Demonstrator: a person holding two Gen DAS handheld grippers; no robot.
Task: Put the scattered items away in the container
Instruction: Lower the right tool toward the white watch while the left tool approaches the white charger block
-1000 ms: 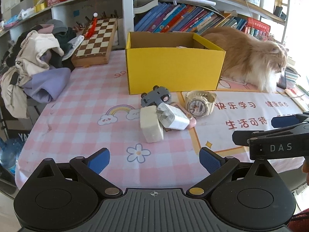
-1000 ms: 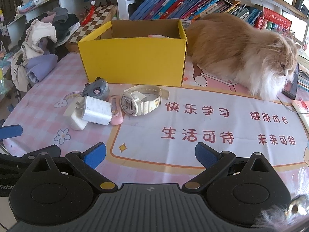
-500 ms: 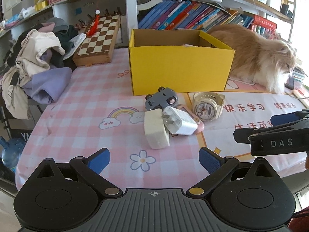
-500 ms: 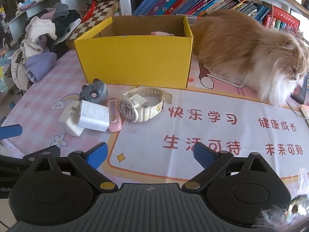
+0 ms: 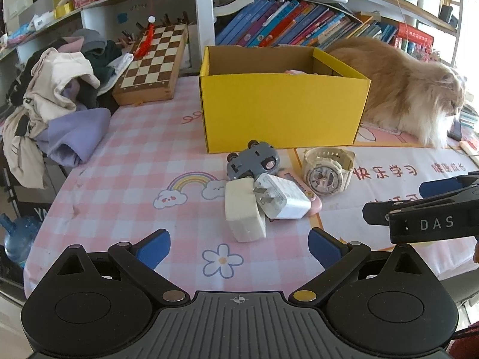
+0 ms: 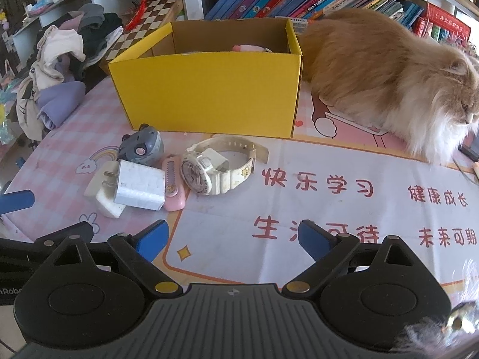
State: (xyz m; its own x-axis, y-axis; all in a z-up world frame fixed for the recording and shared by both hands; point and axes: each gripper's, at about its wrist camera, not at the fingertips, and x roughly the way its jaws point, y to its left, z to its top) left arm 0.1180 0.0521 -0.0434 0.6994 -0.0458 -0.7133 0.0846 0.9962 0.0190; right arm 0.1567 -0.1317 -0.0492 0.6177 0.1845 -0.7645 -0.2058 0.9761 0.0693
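A yellow cardboard box (image 5: 281,110) (image 6: 209,89) stands open on the table, with a pink item inside. In front of it lie a grey toy car (image 5: 253,161) (image 6: 142,148), a white charger plug (image 5: 281,200) (image 6: 140,185), a cream block (image 5: 242,209) (image 6: 107,203), a pink flat item (image 6: 173,187) and a white watch (image 5: 326,170) (image 6: 218,169). My left gripper (image 5: 239,246) is open and empty, just short of the cream block. My right gripper (image 6: 233,239) is open and empty, in front of the watch; it also shows in the left wrist view (image 5: 425,203).
An orange long-haired cat (image 5: 404,89) (image 6: 389,74) lies right of the box. A chessboard (image 5: 152,65) and a pile of clothes (image 5: 54,101) sit at the back left. Bookshelves (image 5: 299,24) stand behind. The table edge runs along the left.
Both grippers have moved forward toward the items and the box, which look larger now. Nothing on the table has moved.
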